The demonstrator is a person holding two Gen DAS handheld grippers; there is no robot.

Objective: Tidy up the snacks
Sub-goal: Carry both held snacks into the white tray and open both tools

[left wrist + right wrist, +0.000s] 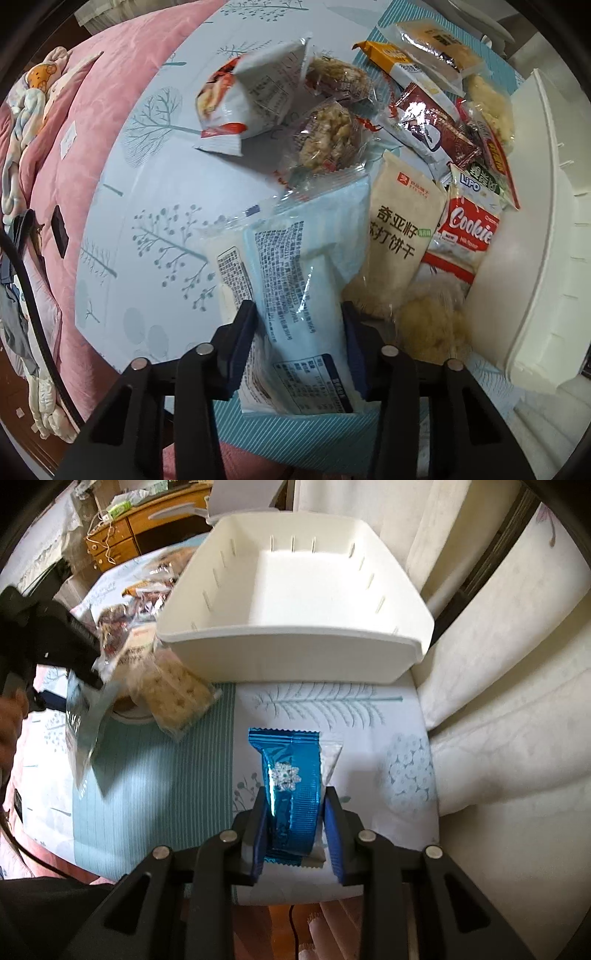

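My left gripper (298, 310) points straight down and is shut on a pale blue snack packet (295, 266), lifted above the tree-print cloth (155, 221). Beside it lie a beige cracker packet (399, 229), a red Cookie packet (469, 229), puffed-rice bars (325, 136) and a white-and-red bag (251, 96). My right gripper (297, 794) is shut on a shiny blue foil packet (291, 760), with a small white packet (328, 757) behind it. In front of it stands an empty white bin (295, 590). That bin's wall (535, 221) also shows at the right in the left wrist view.
Several more packets (417, 62) lie at the far end of the pile. A pink quilt (92, 110) lies left of the cloth. White cushions (498, 664) rise to the right of the bin, and a wooden drawer unit (122, 535) stands far behind.
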